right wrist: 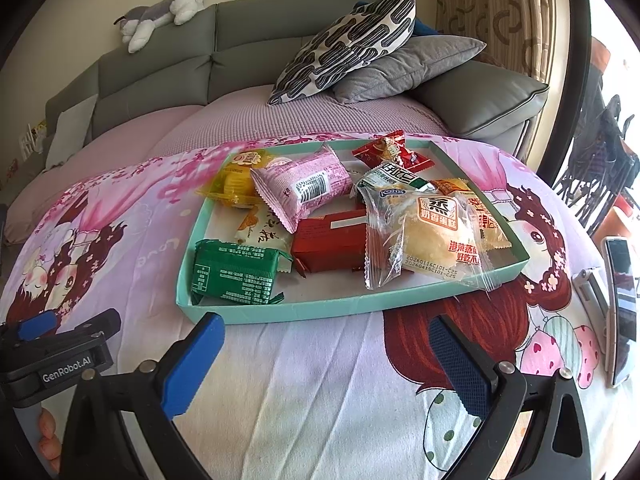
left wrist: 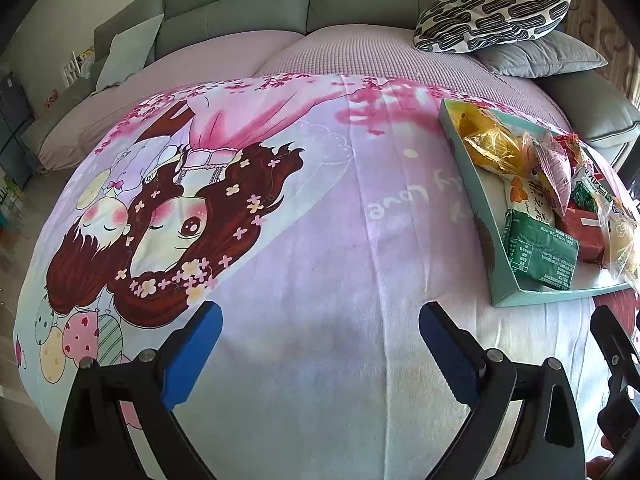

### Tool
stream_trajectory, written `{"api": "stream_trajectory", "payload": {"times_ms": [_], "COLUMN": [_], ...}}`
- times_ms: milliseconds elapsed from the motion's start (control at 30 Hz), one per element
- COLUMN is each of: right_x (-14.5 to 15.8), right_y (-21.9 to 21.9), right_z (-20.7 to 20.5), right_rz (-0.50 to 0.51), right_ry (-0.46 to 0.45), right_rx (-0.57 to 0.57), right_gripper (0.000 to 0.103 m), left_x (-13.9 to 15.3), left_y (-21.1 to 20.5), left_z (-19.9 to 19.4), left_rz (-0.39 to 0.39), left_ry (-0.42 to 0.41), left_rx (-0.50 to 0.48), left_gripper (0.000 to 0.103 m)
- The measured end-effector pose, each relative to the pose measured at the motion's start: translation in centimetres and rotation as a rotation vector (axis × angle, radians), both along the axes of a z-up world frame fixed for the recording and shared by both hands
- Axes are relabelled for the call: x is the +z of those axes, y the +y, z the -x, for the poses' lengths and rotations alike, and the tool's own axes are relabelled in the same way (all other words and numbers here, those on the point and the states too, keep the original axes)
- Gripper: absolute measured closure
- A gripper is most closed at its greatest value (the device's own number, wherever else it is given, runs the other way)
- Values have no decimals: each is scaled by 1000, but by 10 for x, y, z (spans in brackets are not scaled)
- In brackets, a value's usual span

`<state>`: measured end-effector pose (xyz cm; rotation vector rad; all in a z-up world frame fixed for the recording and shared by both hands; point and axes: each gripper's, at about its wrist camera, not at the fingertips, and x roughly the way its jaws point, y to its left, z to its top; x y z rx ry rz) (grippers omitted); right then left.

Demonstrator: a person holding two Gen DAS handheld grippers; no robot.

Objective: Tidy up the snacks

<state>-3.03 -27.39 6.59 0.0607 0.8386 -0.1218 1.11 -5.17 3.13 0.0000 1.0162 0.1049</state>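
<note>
A teal cardboard tray point(right wrist: 304, 311) lies on the cartoon-print cloth and holds several snack packs: a green packet point(right wrist: 236, 274), a red box point(right wrist: 332, 244), a pink packet point(right wrist: 306, 188), a clear-wrapped yellow cake point(right wrist: 432, 236), a yellow pack point(right wrist: 236, 184) and a red candy wrapper point(right wrist: 386, 148). My right gripper point(right wrist: 326, 338) stands open just in front of the tray's near wall, holding nothing. The left gripper point(left wrist: 320, 322) is open over bare cloth, left of the tray point(left wrist: 486, 240); its body shows in the right wrist view point(right wrist: 60, 340).
The pink cartoon cloth point(left wrist: 320, 208) covers a table in front of a grey sofa point(right wrist: 240, 40) with patterned point(right wrist: 348, 48) and grey cushions point(right wrist: 408, 64). A phone point(right wrist: 622, 312) on a stand sits at the right edge. A plush toy point(right wrist: 160, 12) lies on the sofa back.
</note>
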Motion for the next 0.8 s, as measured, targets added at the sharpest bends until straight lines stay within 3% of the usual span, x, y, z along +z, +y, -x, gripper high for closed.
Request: {"api": "stream_trajectory", "payload": {"times_ms": [533, 667, 800], "right_x": [-1, -1, -2], "right_y": [0, 0, 0], "right_z": [0, 0, 1], "right_rz": [-1, 0, 1], "right_ry": [2, 3, 3], "right_rx": [-1, 0, 1], "right_gripper": [0, 0, 0], "left_x": [1, 5, 4], "left_y": [-1, -3, -4], "left_z": [-1, 3, 1], "left_rz": [-16, -73, -47], "left_ry": [-2, -31, -20], "left_rx": [17, 27, 3], "left_gripper": [4, 4, 4]}}
